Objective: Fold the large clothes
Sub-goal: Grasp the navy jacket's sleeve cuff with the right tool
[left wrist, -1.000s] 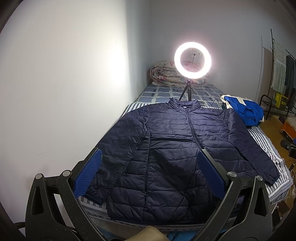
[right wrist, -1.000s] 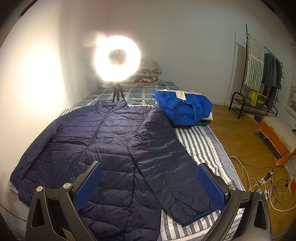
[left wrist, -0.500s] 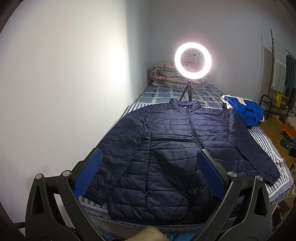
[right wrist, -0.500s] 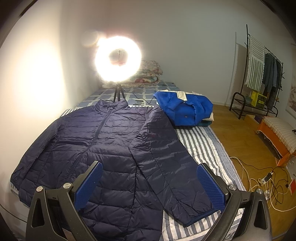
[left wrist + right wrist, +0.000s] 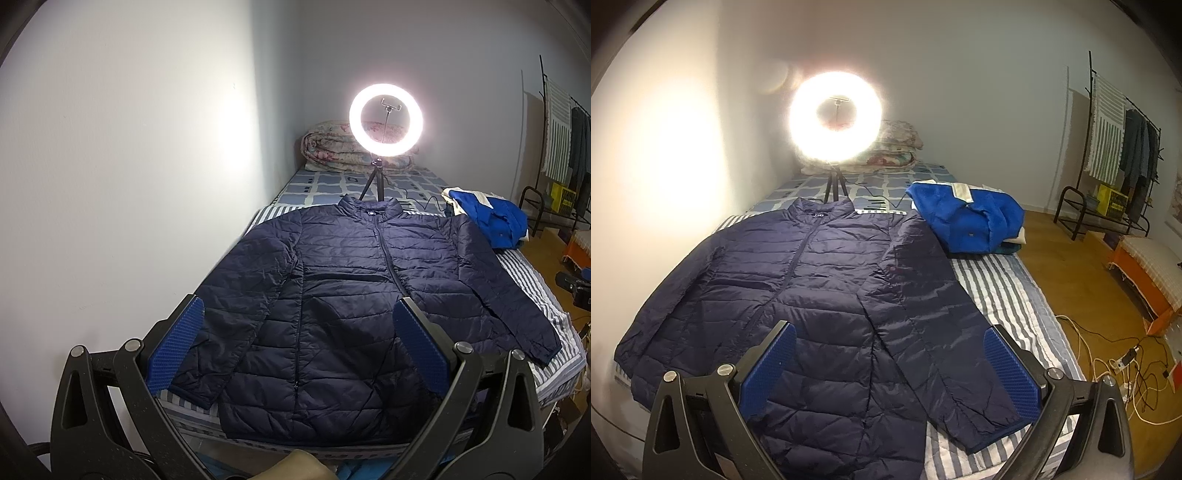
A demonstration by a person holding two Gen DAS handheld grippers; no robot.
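Note:
A navy quilted puffer jacket [image 5: 347, 295] lies flat and zipped on the striped bed [image 5: 524, 273], collar towards the far end, both sleeves spread out. It also shows in the right wrist view [image 5: 820, 291], with its right sleeve [image 5: 945, 332] running towards the bed's near right corner. My left gripper [image 5: 299, 350] is open and empty, held above the jacket's hem. My right gripper [image 5: 890, 369] is open and empty, above the lower right part of the jacket.
A lit ring light on a tripod [image 5: 386, 125] stands on the bed behind the collar. A blue garment pile [image 5: 967, 218] lies at the right. Folded quilts [image 5: 332, 147] sit at the far end. A wall runs along the left; cables [image 5: 1115, 369] and a clothes rack [image 5: 1115, 147] stand on the right.
The right gripper has shifted slightly forward and left over the jacket. The left gripper has barely moved. The jacket lies as before.

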